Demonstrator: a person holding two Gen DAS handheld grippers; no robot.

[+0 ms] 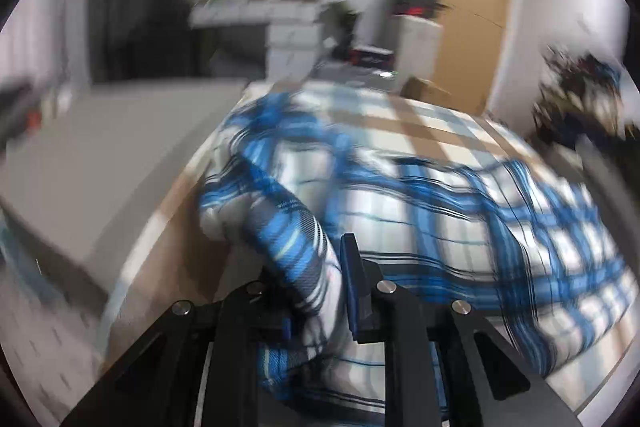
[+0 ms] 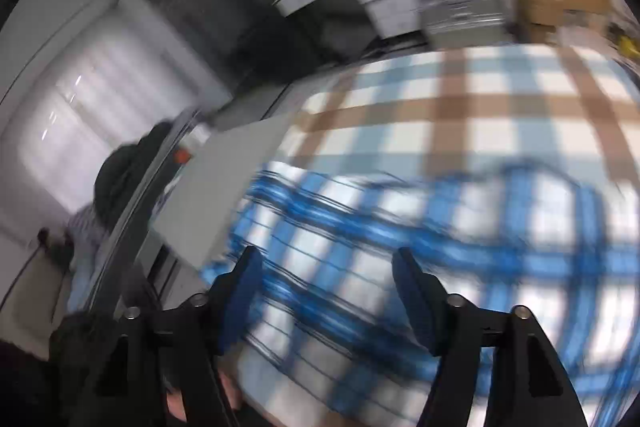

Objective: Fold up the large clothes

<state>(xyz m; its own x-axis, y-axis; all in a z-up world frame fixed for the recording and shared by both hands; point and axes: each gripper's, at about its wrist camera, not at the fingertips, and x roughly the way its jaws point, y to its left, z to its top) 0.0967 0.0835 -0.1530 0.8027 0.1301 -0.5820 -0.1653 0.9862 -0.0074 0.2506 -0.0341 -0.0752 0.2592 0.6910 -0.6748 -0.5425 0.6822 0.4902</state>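
A large blue, white and black plaid garment (image 1: 420, 211) lies spread over a table covered with a beige and pale-blue checked cloth (image 1: 432, 123). My left gripper (image 1: 320, 259) is shut on a bunched fold of the garment's left edge; the cloth fills the gap between its blue pads and hides the left fingertip. In the right wrist view the same plaid garment (image 2: 400, 235) lies blurred below my right gripper (image 2: 326, 259), whose jaws stand wide apart above the cloth with nothing pinched between them.
The checked tablecloth (image 2: 480, 99) runs on beyond the garment. A grey surface (image 1: 100, 155) adjoins the table on the left. White drawer units (image 1: 288, 39), a cluttered desk and a wooden door (image 1: 468, 11) stand behind. A dark chair back (image 2: 120, 179) is at the left.
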